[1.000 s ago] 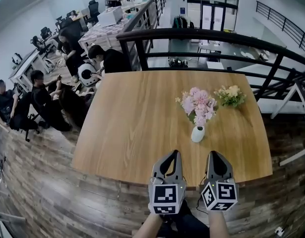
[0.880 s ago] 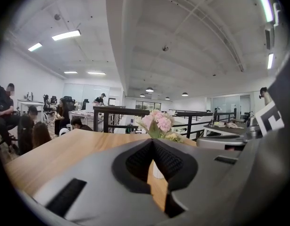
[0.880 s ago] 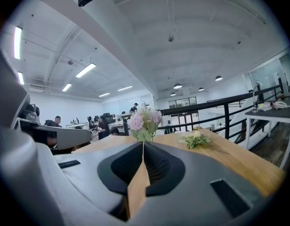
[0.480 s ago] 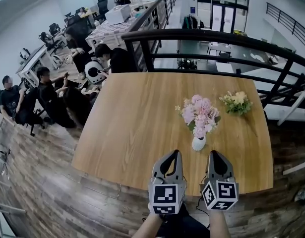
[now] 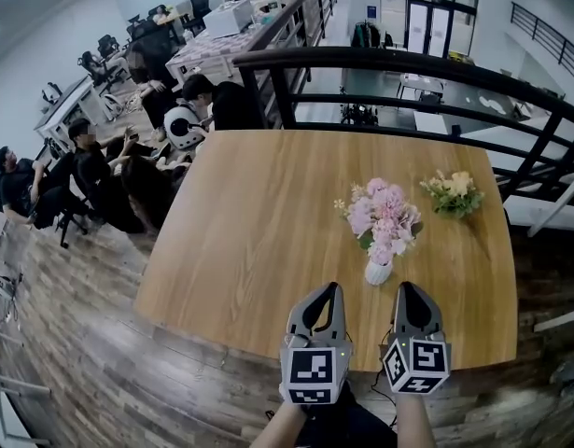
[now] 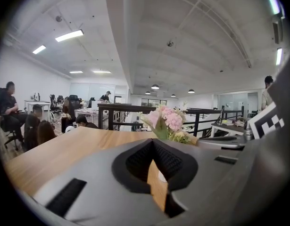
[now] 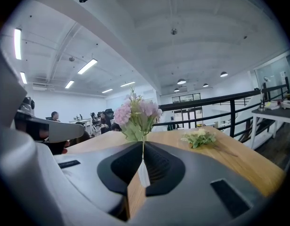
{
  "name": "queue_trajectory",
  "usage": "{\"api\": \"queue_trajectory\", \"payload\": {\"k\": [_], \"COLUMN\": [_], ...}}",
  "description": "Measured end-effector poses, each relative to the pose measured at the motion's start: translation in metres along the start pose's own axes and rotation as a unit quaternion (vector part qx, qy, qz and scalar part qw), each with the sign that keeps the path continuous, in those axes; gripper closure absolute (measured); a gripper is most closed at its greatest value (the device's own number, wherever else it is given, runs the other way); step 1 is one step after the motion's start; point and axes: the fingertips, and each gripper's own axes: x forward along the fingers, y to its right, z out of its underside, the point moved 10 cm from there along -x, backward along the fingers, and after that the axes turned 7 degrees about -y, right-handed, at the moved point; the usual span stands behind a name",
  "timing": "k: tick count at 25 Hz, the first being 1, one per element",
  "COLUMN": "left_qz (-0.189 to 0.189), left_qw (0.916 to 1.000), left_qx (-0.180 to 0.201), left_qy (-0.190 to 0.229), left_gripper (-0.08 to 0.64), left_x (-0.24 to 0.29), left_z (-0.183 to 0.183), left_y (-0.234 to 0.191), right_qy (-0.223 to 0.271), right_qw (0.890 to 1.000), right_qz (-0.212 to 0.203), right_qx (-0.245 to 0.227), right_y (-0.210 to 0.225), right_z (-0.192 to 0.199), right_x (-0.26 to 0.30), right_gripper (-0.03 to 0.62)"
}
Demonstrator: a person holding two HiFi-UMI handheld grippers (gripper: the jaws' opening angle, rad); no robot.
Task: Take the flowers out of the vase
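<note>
A small white vase [image 5: 378, 272] holding pink flowers [image 5: 385, 217] stands on the wooden table [image 5: 249, 250], right of centre near the front. A yellow-green bunch [image 5: 452, 194] lies on the table behind and to the right of it. My left gripper [image 5: 330, 289] is shut and empty at the front edge, just left of the vase. My right gripper [image 5: 406, 289] is shut and empty, just right of it. The pink flowers [image 6: 166, 121] rise above the closed jaws in the left gripper view. In the right gripper view the flowers [image 7: 137, 113] and the vase [image 7: 143, 173] sit straight ahead.
A black railing [image 5: 408, 63] runs behind the table's far edge and right side. Several people [image 5: 100, 171] sit at desks on the lower floor to the left. The yellow-green bunch [image 7: 199, 138] lies to the right in the right gripper view.
Both grippers have come forward over the table's front edge, and the vase now lies closer to them, between their tips. Both stay shut.
</note>
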Motion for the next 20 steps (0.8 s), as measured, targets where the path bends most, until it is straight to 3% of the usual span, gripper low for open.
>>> {"api": "queue_trajectory", "payload": {"k": [10, 13, 20], "left_qz": [0.017, 0.023, 0.036], "left_qw": [0.9997, 0.9995, 0.9987], "left_qx": [-0.004, -0.007, -0.013], "left_qy": [-0.015, -0.023, -0.033], "left_gripper": [0.528, 0.528, 0.528], "left_x": [0.018, 0.024, 0.036], "left_z": [0.006, 0.011, 0.013], "left_y": [-0.012, -0.018, -0.031], "right_qy": [-0.020, -0.034, -0.040], "right_qw": [0.999, 0.999, 0.999], "right_qz": [0.027, 0.022, 0.029], "right_qx": [-0.003, 0.000, -0.018], "right_y": [0.001, -0.001, -0.007], "right_z": [0.009, 0.014, 0.016], "right_x": [0.020, 0.031, 0.048], "right_gripper": [0.562, 0.486, 0.486]}}
